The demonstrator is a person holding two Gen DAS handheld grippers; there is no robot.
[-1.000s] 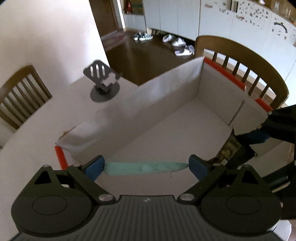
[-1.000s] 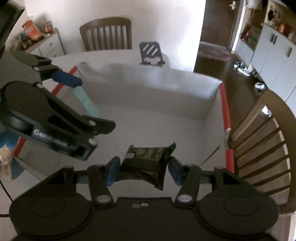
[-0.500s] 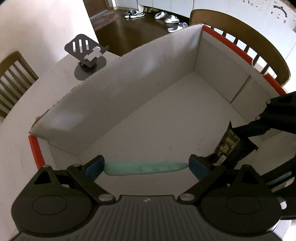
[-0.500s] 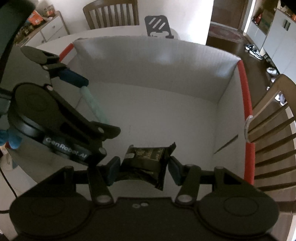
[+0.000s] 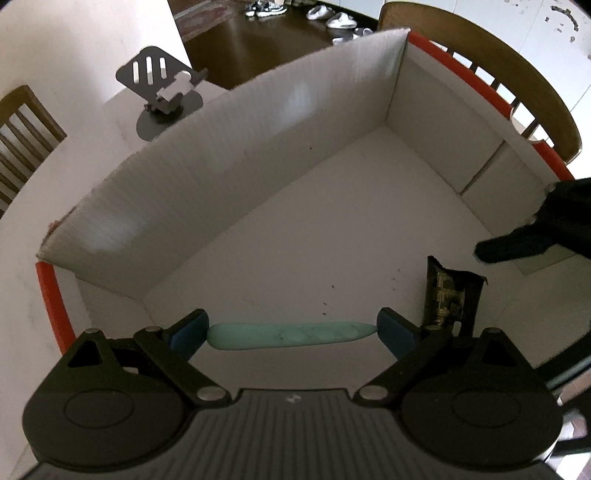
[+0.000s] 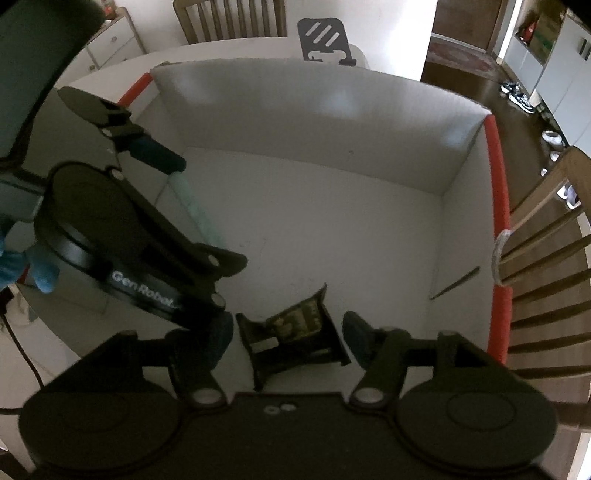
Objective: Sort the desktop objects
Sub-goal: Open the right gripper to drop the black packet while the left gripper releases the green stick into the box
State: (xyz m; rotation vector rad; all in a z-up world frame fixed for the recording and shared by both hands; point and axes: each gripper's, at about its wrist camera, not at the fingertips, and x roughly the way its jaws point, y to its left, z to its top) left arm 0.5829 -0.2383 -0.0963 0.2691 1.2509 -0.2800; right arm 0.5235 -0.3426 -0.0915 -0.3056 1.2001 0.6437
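Note:
My left gripper (image 5: 291,334) is shut on a long mint-green stick (image 5: 291,335), held crosswise over the near part of a white box with red edges (image 5: 258,147). The stick also shows in the right wrist view (image 6: 195,210). My right gripper (image 6: 288,332) is open inside the box. A dark snack packet (image 6: 295,332) lies loose between its fingers, tilted, on the box floor. The packet shows in the left wrist view (image 5: 448,295), just right of my left gripper.
A grey phone stand (image 5: 162,92) stands on the white table behind the box. Wooden chairs stand at the box's right side (image 6: 546,258) and behind the table (image 6: 229,18). The box walls (image 6: 332,122) rise around both grippers.
My right gripper has opened and let go of the dark packet, which now lies tilted in the box. Both grippers have moved lower into the box. The left still holds the stick.

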